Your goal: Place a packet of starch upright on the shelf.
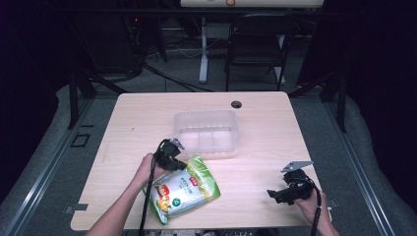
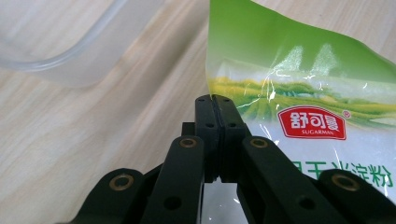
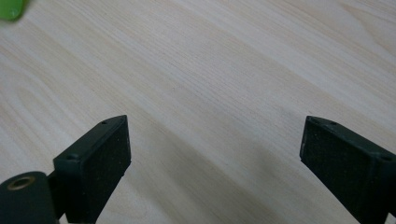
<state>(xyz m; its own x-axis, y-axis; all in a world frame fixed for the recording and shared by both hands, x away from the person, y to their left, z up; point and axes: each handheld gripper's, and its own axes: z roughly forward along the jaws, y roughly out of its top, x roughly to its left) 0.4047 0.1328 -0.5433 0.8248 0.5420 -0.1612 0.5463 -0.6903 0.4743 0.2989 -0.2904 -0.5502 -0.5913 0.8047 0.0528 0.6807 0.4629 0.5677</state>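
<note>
**Left gripper pinches the green bag; right gripper waits wide open**

From the high view, a light wooden table point(image 1: 123, 128) carries a clear plastic tub point(image 1: 206, 130) near its middle, standing upright with its open top up; just in front of the tub, toward the person, lies a green and white bag point(image 1: 184, 192), flat on the wood and turned at a slant; its upper corner lies close to the tub's near wall. The left gripper point(image 1: 178, 162) sits at the bag's upper left edge, held by the left hand point(image 1: 147, 169), whose forearm comes in from the bottom edge; a black cable trails back along the arm. The right gripper point(image 1: 276, 195) rests well apart from the bag, near the table's right front corner, held by the right hand point(image 1: 310, 199); a grey three-cornered plate sits on top of it.

In the left gripper view, the two black jaws stand pressed together, their pads clamped on the thin edge of the bag point(image 2: 308, 93); the bag's green top, a red label and a glossy white field spread to the right of the jaws; the rounded corner of the tub point(image 2: 70, 51) shows at the upper left, standing on the table point(image 2: 70, 140), apart from the bag.

In the right gripper view, the jaws stand wide apart with nothing between them; bare table point(image 3: 210, 93) lies beneath, and a small scrap of green, too small to tell, sits at the upper left corner.
</note>
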